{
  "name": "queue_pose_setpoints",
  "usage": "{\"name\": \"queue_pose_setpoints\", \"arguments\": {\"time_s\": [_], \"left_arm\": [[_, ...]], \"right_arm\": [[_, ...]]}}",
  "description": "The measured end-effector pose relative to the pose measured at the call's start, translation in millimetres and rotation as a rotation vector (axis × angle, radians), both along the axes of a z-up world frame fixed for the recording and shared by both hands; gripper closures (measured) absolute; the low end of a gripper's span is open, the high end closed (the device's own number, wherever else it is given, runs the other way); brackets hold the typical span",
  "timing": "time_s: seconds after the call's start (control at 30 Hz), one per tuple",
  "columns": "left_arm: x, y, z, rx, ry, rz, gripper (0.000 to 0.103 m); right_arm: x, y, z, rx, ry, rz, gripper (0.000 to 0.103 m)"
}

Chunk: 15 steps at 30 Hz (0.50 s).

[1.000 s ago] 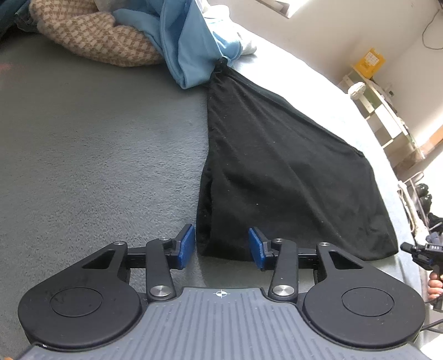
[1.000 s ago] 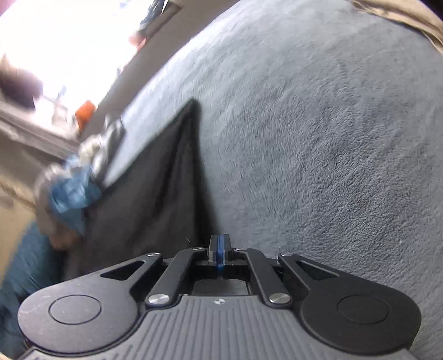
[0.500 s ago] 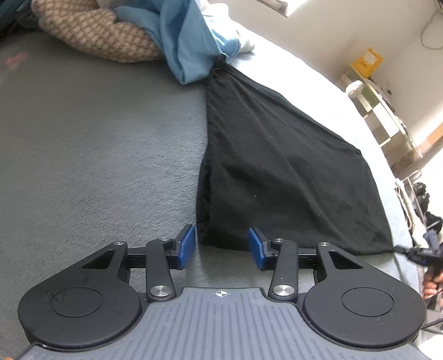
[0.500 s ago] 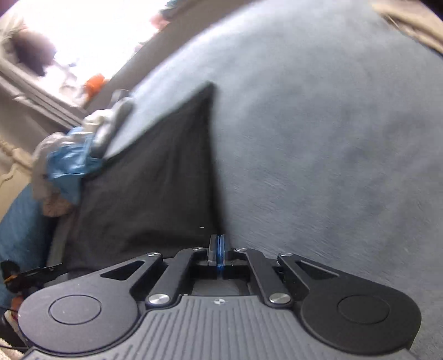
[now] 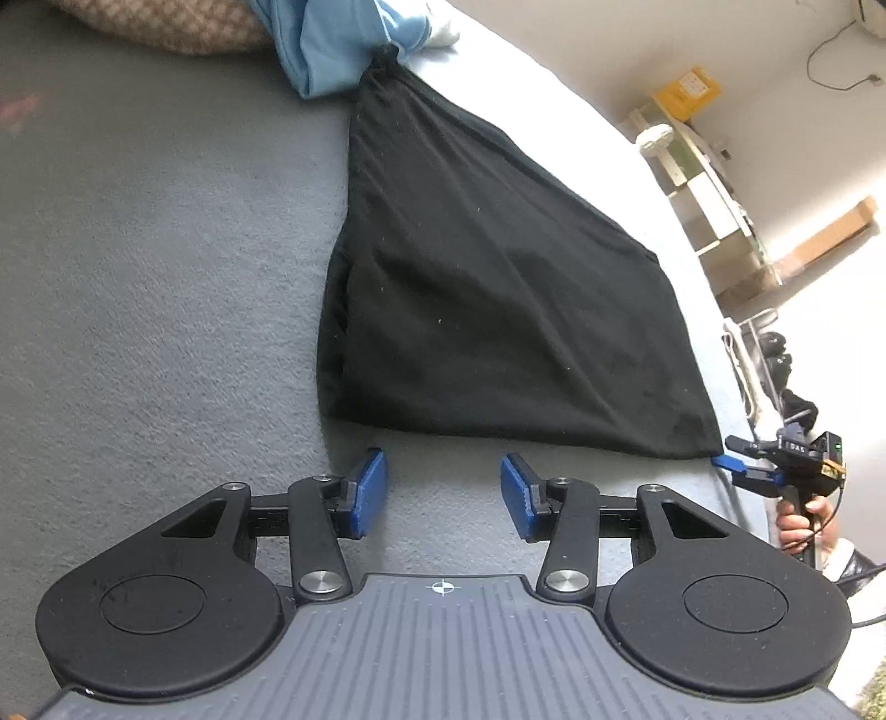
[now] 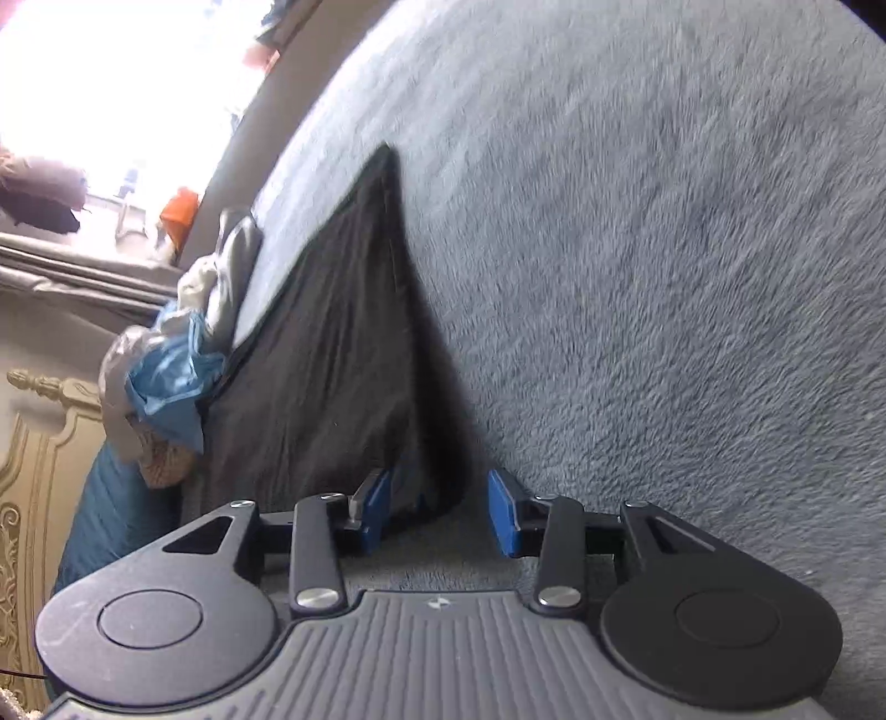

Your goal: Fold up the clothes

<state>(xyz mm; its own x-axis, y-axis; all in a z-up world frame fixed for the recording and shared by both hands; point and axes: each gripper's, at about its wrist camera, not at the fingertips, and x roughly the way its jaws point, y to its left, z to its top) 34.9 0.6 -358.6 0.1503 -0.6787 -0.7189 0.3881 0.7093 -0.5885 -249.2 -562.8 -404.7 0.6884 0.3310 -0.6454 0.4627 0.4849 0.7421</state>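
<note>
Nearest in the left wrist view, the left claw (image 5: 442,501) stands with its blue pads apart over bare grey blanket (image 5: 155,288), nothing between them. Just beyond its tips lies the near hem of the black garment (image 5: 498,310), spread flat on the bed and narrowing toward its far end. At the garment's right near corner, the right claw (image 5: 739,471) is seen from outside, held by the person's hand (image 5: 800,518) at the bed's edge.

In the right wrist view, that right claw (image 6: 437,512) has just been opening; its pads now stand apart, and the corner of the black garment (image 6: 332,360) lies low between them, nearer the left pad, with no pad pressing on it. The grey blanket (image 6: 637,249) fills the rest of that view.

Farther off, the narrow end of the garment runs under a light blue garment (image 5: 332,50), which sits beside a beige checked knit (image 5: 166,27) in a heap of clothes. Past the bed's far edge, shelving (image 5: 703,205) stands against a pale wall.
</note>
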Motion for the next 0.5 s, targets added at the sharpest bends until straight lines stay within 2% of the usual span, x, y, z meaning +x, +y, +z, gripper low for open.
{"name": "queue_pose_setpoints", "arguments": {"time_s": [0.27, 0.37, 0.5], "left_arm": [[10, 2, -5, -0.039, 0.007, 0.114, 0.058], [14, 2, -10, -0.077, 0.025, 0.162, 0.058], [20, 9, -16, -0.148, 0.080, 0.244, 0.060]], "right_arm": [[-2, -2, -9, 0.059, 0.009, -0.029, 0.062], [1, 0, -13, 0.074, 0.007, -0.041, 0.063], [10, 4, -14, 0.072, 0.011, -0.034, 0.080]]}}
